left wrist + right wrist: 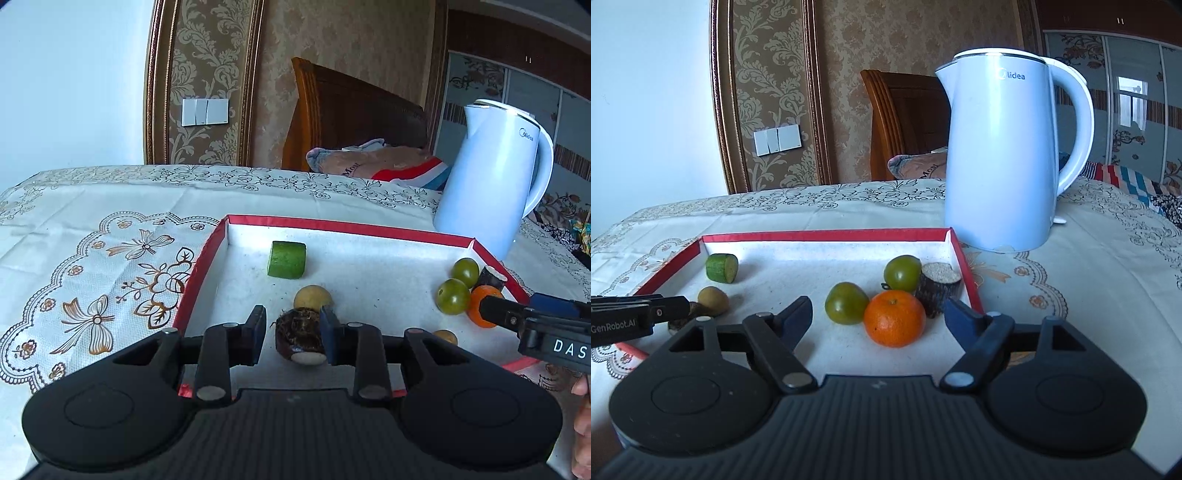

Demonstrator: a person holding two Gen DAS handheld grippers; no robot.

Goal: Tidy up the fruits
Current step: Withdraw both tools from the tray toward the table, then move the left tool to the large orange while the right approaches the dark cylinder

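A red-rimmed tray with a white floor holds the fruits. My left gripper is open, its jaws on either side of a dark brown hairy piece, with a gap on the left. A tan round fruit lies just beyond it and a green cucumber chunk farther back. My right gripper is open wide around an orange. Two green tomatoes and a dark cut chunk sit beside the orange.
A white electric kettle stands on the patterned tablecloth just behind the tray's right corner. A wooden headboard and bedding lie beyond the table. Another small tan fruit lies near the tray's front.
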